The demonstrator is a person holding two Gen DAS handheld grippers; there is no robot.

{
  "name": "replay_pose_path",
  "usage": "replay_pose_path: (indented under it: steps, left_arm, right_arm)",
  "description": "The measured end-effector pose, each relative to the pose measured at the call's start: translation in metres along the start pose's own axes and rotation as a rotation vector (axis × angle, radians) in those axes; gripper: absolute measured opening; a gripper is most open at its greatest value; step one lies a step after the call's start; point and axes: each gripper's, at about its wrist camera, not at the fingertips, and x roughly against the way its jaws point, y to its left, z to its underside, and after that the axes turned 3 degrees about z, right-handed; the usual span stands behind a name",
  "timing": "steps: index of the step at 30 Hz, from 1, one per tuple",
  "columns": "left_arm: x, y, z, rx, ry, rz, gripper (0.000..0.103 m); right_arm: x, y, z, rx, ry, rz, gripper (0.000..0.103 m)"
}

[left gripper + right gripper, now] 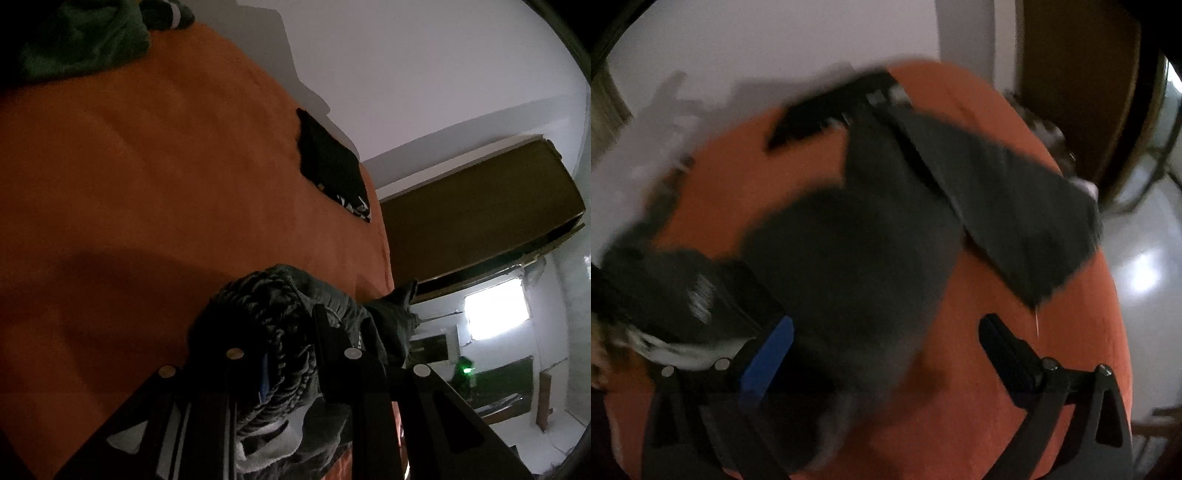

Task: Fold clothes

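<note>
My left gripper (288, 332) is shut on the bunched elastic waistband of dark grey shorts (266, 325), held just above the orange bedsheet (147, 166). In the blurred right wrist view the same grey shorts (871, 240) lie spread over the orange bed (1052, 332), one leg (1015, 192) reaching to the right. My right gripper (886, 332) is open above them, its blue-padded left finger (768, 354) and black right finger (1008, 350) wide apart. The left gripper (683, 291) shows at the left, clamped on the waistband.
A folded black garment (332, 166) lies near the bed's far edge. A green garment (81, 40) is piled at the far left corner. A brown wooden door (480, 214) and pale wall stand beyond the bed. Shiny floor (1137, 266) lies to the right.
</note>
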Motion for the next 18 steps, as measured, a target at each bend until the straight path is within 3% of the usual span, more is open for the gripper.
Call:
replay_pose_path:
  steps: [2, 5, 9, 11, 12, 13, 15, 18]
  left_arm:
    - [-0.001, 0.000, 0.001, 0.000, 0.002, 0.004, 0.021]
    - [0.001, 0.003, 0.002, 0.006, 0.005, 0.008, 0.021]
    - [0.003, 0.007, 0.007, 0.012, 0.012, 0.002, 0.021]
    - [0.004, 0.008, 0.010, 0.014, 0.016, -0.002, 0.021]
    - [0.004, 0.008, 0.012, 0.010, 0.020, -0.006, 0.021]
    - [0.004, 0.007, 0.014, 0.007, 0.024, -0.009, 0.021]
    - [0.005, 0.007, 0.015, 0.003, 0.026, -0.015, 0.021]
    - [0.006, 0.008, 0.015, 0.005, 0.026, -0.029, 0.021]
  right_arm:
    - [-0.003, 0.017, 0.011, 0.064, -0.014, 0.060, 0.101]
    - [0.008, 0.059, 0.017, 0.262, -0.117, 0.149, 0.101]
    - [-0.018, 0.118, 0.033, 0.655, -0.146, 0.436, 0.099]
    - [-0.031, 0.122, 0.036, 0.675, -0.110, 0.471, 0.071]
    - [-0.033, 0.119, 0.034, 0.642, -0.093, 0.456, 0.029]
    - [-0.028, 0.110, 0.028, 0.554, -0.087, 0.399, 0.014]
    - [-0.007, 0.091, 0.019, 0.421, -0.124, 0.321, 0.012]
    - [0.039, 0.073, 0.001, 0.286, -0.257, 0.261, 0.011]
